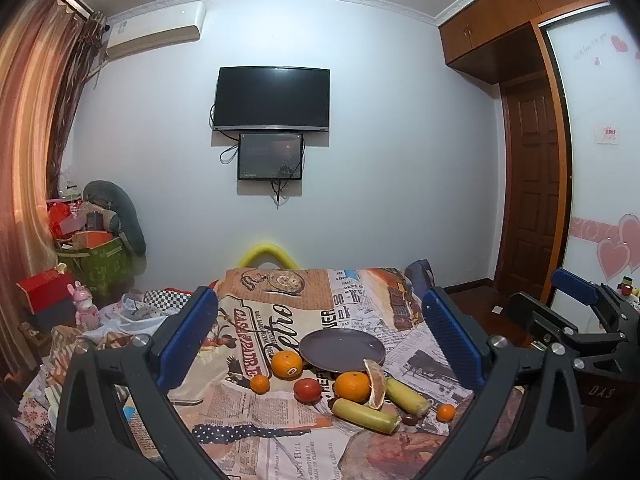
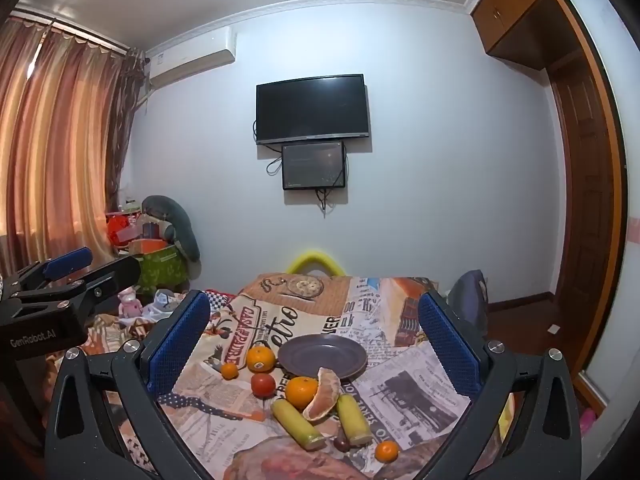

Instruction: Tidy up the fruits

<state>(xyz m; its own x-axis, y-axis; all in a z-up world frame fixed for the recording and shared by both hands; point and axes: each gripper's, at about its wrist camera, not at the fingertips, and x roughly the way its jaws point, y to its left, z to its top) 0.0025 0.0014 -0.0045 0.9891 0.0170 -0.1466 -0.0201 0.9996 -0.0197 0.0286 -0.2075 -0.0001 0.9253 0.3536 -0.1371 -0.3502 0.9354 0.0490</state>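
Note:
A grey plate (image 1: 342, 346) (image 2: 322, 356) lies empty on the newspaper-print cloth (image 1: 256, 328). In front of it lie two oranges (image 1: 286, 364) (image 1: 352, 386), two small tangerines (image 1: 260, 384) (image 1: 445, 413), a red tomato (image 1: 307, 390), a peeled citrus segment (image 1: 376, 384) and two yellow-green banana pieces (image 1: 365, 415) (image 1: 407, 396). The same fruits show in the right wrist view, with an orange (image 2: 301, 392) and the segment (image 2: 324, 393) at the centre. My left gripper (image 1: 320, 340) and right gripper (image 2: 314, 340) are both open, empty, held back above the fruits.
The right gripper's body (image 1: 576, 320) shows at the right of the left view; the left gripper's body (image 2: 52, 304) at the left of the right view. Clutter, boxes and a pink toy (image 1: 85, 308) sit at the left. A wardrobe (image 1: 532, 160) stands right.

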